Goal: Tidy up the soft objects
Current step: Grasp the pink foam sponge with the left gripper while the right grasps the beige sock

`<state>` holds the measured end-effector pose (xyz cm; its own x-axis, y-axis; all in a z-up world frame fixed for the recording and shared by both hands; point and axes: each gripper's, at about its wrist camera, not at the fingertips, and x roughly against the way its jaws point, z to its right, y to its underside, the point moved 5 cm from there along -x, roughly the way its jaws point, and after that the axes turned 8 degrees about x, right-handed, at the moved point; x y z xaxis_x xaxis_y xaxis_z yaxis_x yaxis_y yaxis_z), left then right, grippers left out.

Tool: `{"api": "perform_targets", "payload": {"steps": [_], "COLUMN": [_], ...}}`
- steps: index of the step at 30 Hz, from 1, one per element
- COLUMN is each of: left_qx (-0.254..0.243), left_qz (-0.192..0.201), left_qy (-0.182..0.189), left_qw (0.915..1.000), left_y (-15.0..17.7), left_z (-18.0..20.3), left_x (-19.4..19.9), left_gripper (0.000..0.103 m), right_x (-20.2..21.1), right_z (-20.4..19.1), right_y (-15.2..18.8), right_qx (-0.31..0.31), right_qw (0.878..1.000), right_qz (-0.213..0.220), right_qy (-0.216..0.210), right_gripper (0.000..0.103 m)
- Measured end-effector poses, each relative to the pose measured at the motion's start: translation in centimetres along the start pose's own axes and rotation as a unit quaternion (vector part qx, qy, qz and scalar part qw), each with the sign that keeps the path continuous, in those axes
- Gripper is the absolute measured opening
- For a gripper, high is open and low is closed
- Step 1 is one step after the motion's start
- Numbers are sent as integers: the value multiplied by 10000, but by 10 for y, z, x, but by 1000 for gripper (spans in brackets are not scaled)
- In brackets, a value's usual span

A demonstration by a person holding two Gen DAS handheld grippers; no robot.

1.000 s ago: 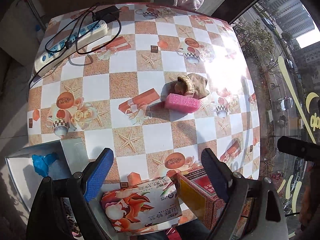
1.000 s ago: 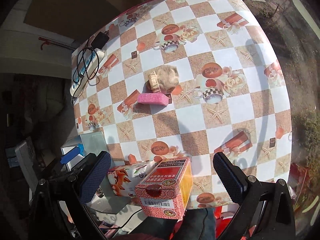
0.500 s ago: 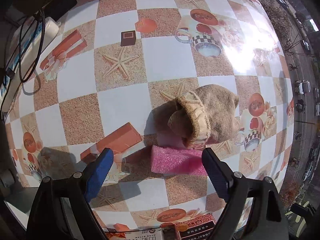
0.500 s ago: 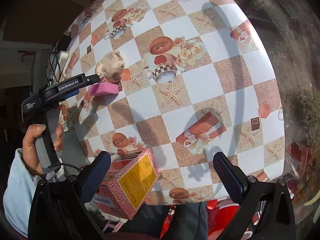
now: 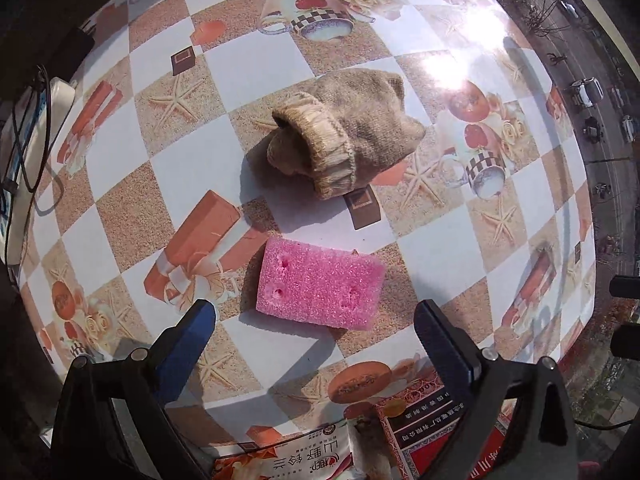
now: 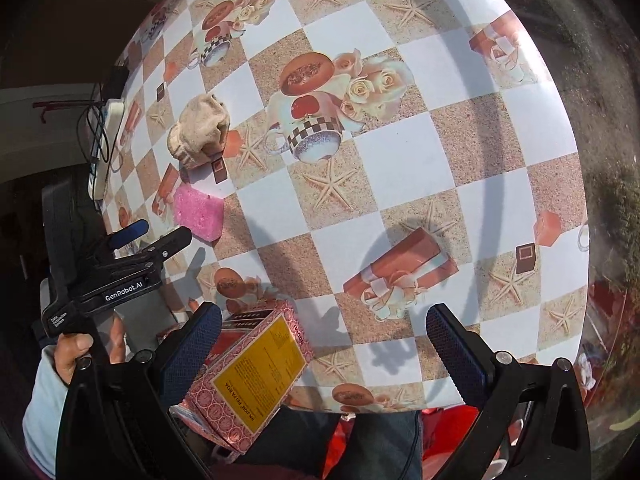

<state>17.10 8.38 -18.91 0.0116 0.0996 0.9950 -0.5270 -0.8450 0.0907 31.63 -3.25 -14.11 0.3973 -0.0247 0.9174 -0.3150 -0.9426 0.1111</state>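
The left gripper [image 5: 314, 314] is held spread wide just short of the pink sponge [image 5: 320, 282], which lies flat on the tabletop [image 5: 460, 248] directly ahead, between the lines of the two fingers; nothing is gripped. The wide spread is judged to be set so that the sponge's long sides can be straddled. Beyond the sponge, further from the gripper and apart from it, a beige sock [image 5: 340, 140] is bunched with its cuff turned toward the camera. The right gripper [image 6: 324, 338] is likewise held apart and empty above the tabletop's near edge, well away from both soft things, with a red patterned box [image 6: 256, 372] beside its left finger.
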Motion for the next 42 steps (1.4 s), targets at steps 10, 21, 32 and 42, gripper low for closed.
{"api": "perform_targets", "payload": {"steps": [10, 21, 32, 42], "left_qx": [113, 612, 1200, 1464], "left_qz": [-434, -84, 49, 231], "left_qy": [-323, -252, -155, -146], "left_qw": [9985, 9978, 9926, 9889], "left_y": [-1, 0, 1, 4], "left_z": [-7, -36, -96, -106], "left_x": [-40, -31, -31, -48], "left_gripper": [98, 80, 95, 103], "right_x": [-12, -31, -77, -120], "right_z": [6, -37, -112, -127], "right_y": [-3, -51, -139, -162], "right_qx": [62, 753, 1541, 2081], "right_qw": [9998, 9956, 9833, 9648], "right_qz": [-117, -36, 306, 353], "right_qy": [133, 562, 915, 1568], "right_gripper": [103, 103, 103, 103]}}
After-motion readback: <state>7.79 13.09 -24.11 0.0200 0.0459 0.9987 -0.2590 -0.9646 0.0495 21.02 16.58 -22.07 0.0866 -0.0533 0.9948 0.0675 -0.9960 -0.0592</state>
